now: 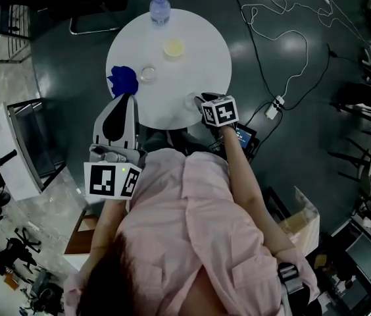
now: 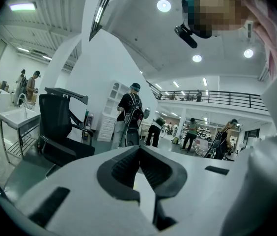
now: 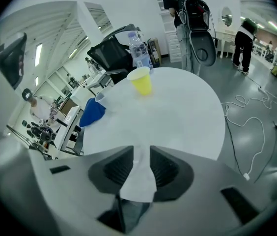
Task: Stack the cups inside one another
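Right gripper (image 3: 142, 154) is over the near edge of the round white counter (image 1: 198, 71), pitched steeply down. Jaws apart, nothing clamped. The gap shows something pale, and I can't tell if that's cup wall or bare counter.

The head view hints at a faint see-through cup (image 1: 192, 102) just beside that gripper. It's too washed out to confirm.

Left gripper (image 2: 139, 149) has its jaws together and holds nothing. It's roughly level at the counter's near-left edge, aimed out into the room.

Cups are all separate, none nested:
- small yellow plastic cup (image 3: 141, 81), upright on the far side, near the clear plastic water bottle (image 3: 139, 50)
- small clear plastic cup (image 1: 148, 74), mid-counter
- bright blue cup (image 3: 92, 113), beside the clear one and apparently lying on its side

Risks as I read it:
- The work is at the counter's edge, so a jaw that nudges instead of straddling a rim pushes a light cup off.
- Thin cup wall: closing hard buckles it, and it then won't seat in the next cup.
- A clear cup on white is hard to see, so misjudging the rim is easy.
- The blue cup can roll if bumped.
- Reaching for the yellow cup could tip the bottle.
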Motion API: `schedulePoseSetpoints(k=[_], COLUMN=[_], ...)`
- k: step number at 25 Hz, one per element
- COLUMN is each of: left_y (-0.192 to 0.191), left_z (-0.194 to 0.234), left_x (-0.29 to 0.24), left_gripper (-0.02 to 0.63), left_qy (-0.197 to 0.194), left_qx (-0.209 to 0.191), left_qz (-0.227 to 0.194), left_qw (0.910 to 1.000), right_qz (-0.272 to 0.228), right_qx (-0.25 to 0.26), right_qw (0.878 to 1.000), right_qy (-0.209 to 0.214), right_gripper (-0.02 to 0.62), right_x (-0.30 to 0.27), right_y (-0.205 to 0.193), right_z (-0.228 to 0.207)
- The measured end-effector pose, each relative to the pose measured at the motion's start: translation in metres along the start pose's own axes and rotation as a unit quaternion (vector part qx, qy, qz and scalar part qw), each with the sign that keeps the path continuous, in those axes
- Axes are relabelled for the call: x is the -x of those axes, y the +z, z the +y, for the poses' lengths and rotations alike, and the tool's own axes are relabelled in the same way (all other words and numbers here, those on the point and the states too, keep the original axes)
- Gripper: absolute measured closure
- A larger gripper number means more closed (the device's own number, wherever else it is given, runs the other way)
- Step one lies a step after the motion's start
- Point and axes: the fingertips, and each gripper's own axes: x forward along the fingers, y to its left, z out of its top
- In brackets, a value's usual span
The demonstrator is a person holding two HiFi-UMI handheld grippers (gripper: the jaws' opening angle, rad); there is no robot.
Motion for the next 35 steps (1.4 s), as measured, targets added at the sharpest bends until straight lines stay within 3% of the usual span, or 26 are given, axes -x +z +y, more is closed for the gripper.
schedulePoseSetpoints(k=[16, 35], left_y=[-0.001, 0.005], left_z=[0.004, 0.013], left_x=[0.006, 0.013], left_gripper=[0.588, 0.588], left_qy=[0.015, 0.020], left_qx=[0.005, 0.005], left_qz=[-0.004, -0.014], left_qw=[0.9999, 0.9997], right_qz=[0.013, -0.067], right_qx=[0.015, 0.030], right_qw=[1.000, 0.997], right_qy=[-0.008, -0.024], right_gripper=[0.557, 0.560], right_x=[-0.005, 0.025], right_y=[-0.004, 0.033], right_z=[0.003, 0.009])
